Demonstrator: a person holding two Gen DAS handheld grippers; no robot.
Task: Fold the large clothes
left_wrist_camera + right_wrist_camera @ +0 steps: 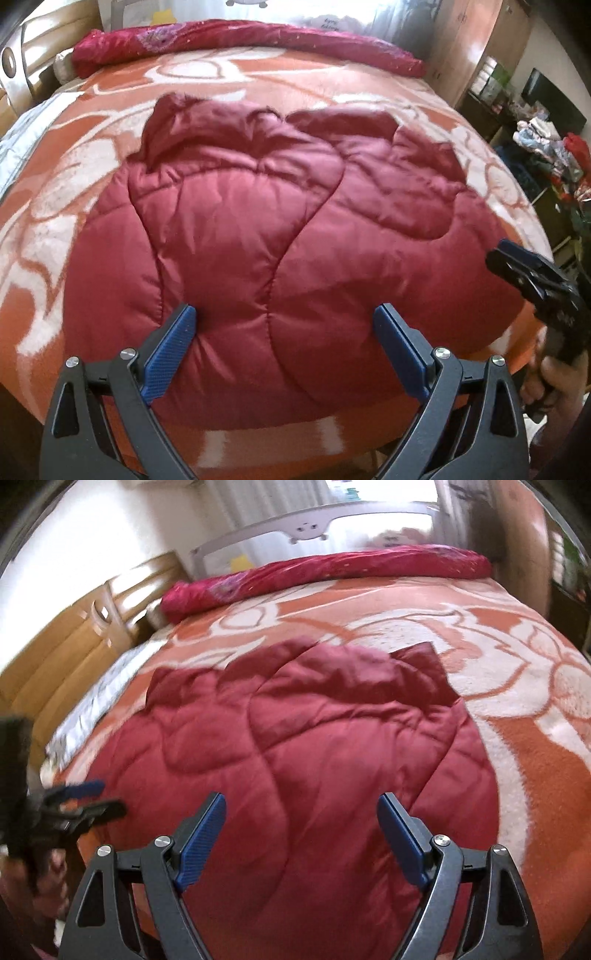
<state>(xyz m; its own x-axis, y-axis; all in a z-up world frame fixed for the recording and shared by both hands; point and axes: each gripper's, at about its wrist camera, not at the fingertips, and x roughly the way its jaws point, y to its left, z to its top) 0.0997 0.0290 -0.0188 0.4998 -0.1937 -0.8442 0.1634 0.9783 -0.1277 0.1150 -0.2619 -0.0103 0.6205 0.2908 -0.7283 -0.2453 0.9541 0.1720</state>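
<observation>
A dark red quilted padded garment (258, 236) lies spread on the bed, its near edge toward me and its rumpled far end pointing at the headboard; it also fills the right wrist view (314, 738). My left gripper (284, 314) hovers over the garment's near part, jaws wide open, nothing between the blue pads. My right gripper (301, 801) hangs above the near right part of the garment, also open and empty. In the left wrist view the right gripper (524, 273) shows at the right edge, held by a hand. The left gripper (81, 801) appears blurred at the left of the right wrist view.
An orange and white patterned blanket (92, 177) covers the bed. A rolled crimson blanket (240, 40) lies along the far edge by a grey rail (306, 528). A wooden headboard (66, 657) stands left; cluttered shelves (546, 147) stand right.
</observation>
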